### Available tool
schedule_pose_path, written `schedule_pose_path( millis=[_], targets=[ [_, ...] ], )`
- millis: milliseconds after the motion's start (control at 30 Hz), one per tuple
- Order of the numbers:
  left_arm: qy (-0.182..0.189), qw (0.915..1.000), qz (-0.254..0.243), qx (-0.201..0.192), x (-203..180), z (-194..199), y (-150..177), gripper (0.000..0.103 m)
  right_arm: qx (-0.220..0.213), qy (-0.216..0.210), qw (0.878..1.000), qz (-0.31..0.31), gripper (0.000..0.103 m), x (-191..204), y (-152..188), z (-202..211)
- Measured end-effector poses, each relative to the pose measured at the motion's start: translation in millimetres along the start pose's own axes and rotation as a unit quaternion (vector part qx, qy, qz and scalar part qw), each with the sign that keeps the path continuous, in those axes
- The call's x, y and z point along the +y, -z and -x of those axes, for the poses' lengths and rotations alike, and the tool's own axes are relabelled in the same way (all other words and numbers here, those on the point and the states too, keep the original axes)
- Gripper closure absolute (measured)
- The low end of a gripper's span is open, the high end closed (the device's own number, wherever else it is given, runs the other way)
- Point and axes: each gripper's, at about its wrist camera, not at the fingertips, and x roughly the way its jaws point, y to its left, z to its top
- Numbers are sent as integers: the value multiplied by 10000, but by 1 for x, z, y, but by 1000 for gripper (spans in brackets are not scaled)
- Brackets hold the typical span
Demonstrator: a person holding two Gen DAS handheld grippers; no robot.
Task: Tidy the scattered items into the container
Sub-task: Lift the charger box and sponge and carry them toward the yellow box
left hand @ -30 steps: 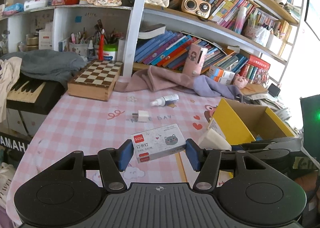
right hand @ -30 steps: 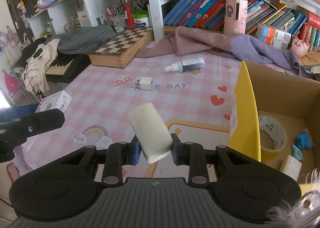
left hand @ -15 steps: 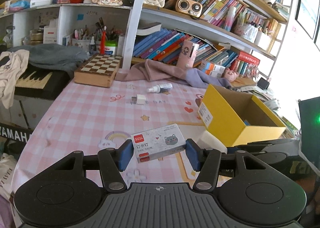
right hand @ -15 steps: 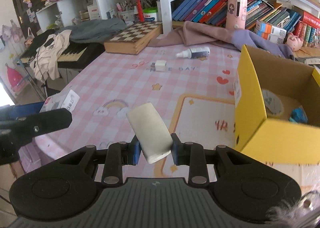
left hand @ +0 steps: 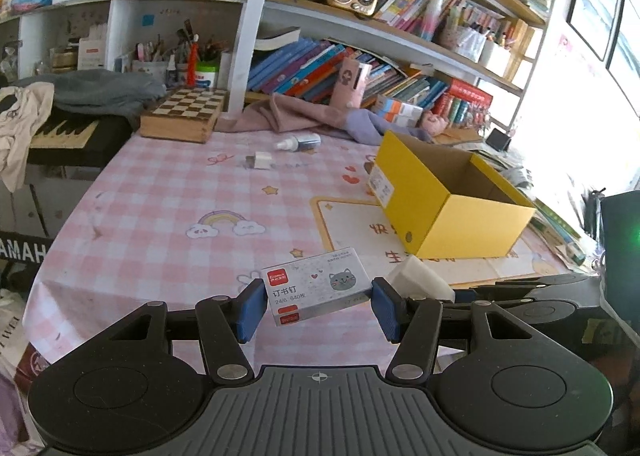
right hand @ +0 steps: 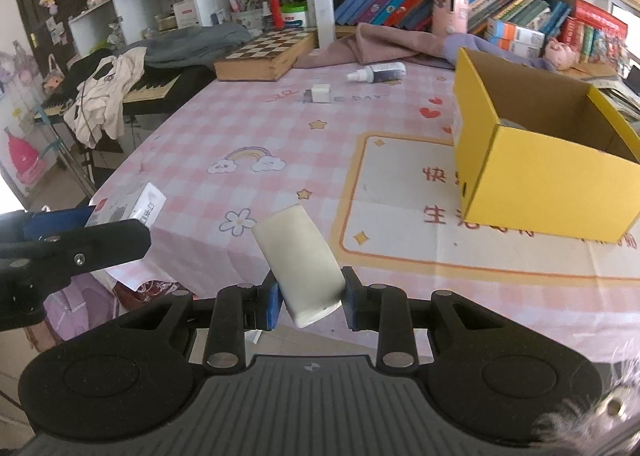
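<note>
The left gripper (left hand: 318, 306) held the staple box (left hand: 316, 285) and the right gripper (right hand: 308, 302) clamped a white eraser (right hand: 298, 256), both short of the yellow cardboard box (right hand: 536, 172) on the bench (right hand: 280, 128), so next each load needed carrying above its open top.

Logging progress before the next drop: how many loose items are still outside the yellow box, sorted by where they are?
Held in the left tool: 1, the staple box
Held in the right tool: 1, the white block
Lying on the tablecloth: 2, the spray bottle and the white plug
Total: 4
</note>
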Motion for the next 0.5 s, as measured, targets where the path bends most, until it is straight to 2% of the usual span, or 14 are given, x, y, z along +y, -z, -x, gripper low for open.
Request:
schedule_pose_path(
  millis=[267, 500],
  targets=[
    [352, 9991, -178, 130, -15, -6, 6, 47, -51, 380, 9992, 61, 75, -9, 15, 26],
    [702, 9962, -457, 237, -37, -19, 5, 47, 51, 691, 9971, -314, 75, -32, 33, 41]
  ],
)
